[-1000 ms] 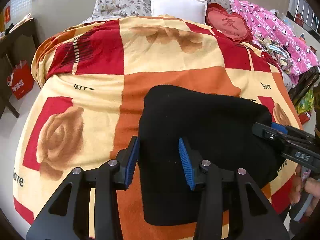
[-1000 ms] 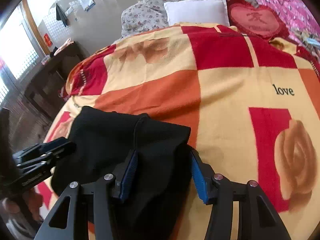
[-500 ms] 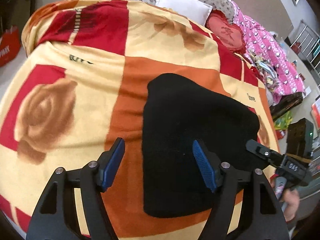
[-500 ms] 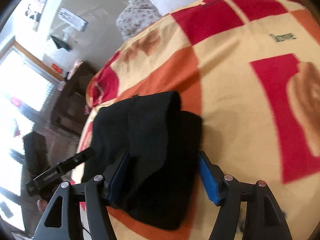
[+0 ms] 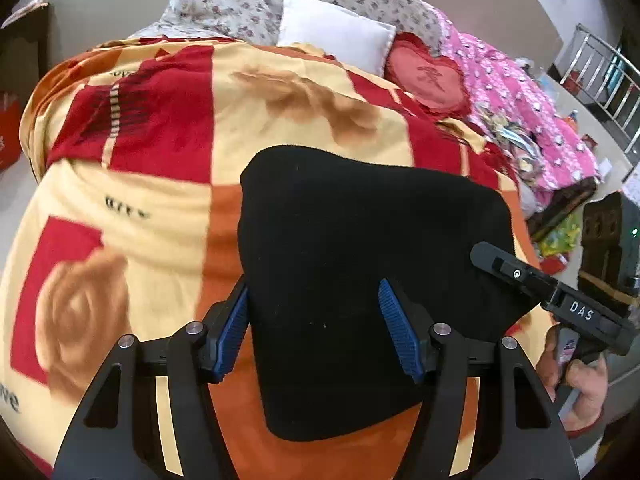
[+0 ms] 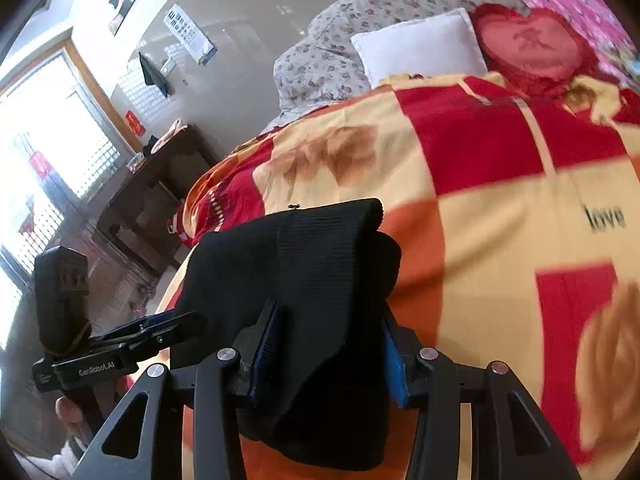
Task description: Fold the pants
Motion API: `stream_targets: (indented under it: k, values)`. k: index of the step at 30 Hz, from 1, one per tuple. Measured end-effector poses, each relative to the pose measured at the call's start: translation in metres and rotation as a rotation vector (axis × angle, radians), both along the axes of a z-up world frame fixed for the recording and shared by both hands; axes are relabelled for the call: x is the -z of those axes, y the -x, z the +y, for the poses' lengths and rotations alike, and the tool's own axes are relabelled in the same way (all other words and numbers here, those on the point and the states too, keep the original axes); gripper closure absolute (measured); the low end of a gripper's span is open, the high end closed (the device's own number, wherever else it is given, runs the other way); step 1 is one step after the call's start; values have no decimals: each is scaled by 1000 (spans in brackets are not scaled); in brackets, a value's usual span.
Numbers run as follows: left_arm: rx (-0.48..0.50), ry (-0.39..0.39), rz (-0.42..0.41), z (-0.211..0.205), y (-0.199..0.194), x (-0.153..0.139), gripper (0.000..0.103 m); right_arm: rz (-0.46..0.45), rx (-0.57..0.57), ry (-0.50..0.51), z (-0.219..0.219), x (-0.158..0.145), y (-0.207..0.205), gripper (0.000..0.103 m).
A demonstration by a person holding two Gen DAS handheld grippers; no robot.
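So the pants [image 5: 360, 272] sit folded on the bed [image 5: 160, 200], soft, limp, thick-stacked, best pinched at a folded edge; left claw [image 5: 314, 330] wide but narrowing, holding nothing, right claw [image 6: 326, 354] closing astride the bundle's near corner.

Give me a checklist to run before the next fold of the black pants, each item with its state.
1. Black pants lie on the blanket, already in a compact bundle: ok.
2. Left claw straddles the bundle's near edge, closing, pads not pressing yet: not ok.
3. Right claw has cloth between its pads and is closing; firm pinch: cannot tell.
4. Both claws at opposite ends of the bundle: ok.
5. Bare blanket beyond the bundle for laying the fold: ok.
6. White pillow far off: ok.
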State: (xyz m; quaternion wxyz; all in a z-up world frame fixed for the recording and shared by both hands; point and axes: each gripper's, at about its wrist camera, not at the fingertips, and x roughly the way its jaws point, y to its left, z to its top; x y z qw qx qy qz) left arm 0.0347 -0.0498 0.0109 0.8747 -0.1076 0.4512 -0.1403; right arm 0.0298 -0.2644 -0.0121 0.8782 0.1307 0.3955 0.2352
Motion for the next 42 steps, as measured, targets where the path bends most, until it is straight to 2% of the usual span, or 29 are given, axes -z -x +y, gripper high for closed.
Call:
stream_targets:
  k: [4,6,8,10,12,16,18,22,27,31,33,42]
  values:
    - [-40,-35,63,3,-30,25,39,52,13,98,12,26,-37,55]
    - [-43,-12,87,6,-37,33,38,79,29,107,8,36,-39,53]
    - [-39,-12,85,7,-36,32,38,84,33,91,1,31,-33,53]
    - [-42,-52,65,5,-32,27,38,74,48,132,-1,21,-26,53]
    - [-43,-86,45,1,-28,23,38,29,47,181,2,4,-16,53]
    - [-48,-140,23,-9,-28,22,38,-51,-35,188,22,-20,0,54]
    - [-58,-152,16,-12,-28,23,38,-72,-68,240,36,-19,7,58]
    - [-66,-148,17,-12,-28,23,38,-38,-64,334,45,7,13,61]
    - [-73,-180,-5,-17,-22,20,38,-76,-32,337,42,13,26,61]
    - [-90,-254,-60,-22,-10,10,38,-84,-4,273,35,-5,31,61]
    - [-97,-278,-93,-23,-3,3,38,-102,29,276,33,-13,33,61]
    - [-133,-293,-157,-23,25,-19,38,-99,74,261,30,-23,44,60]
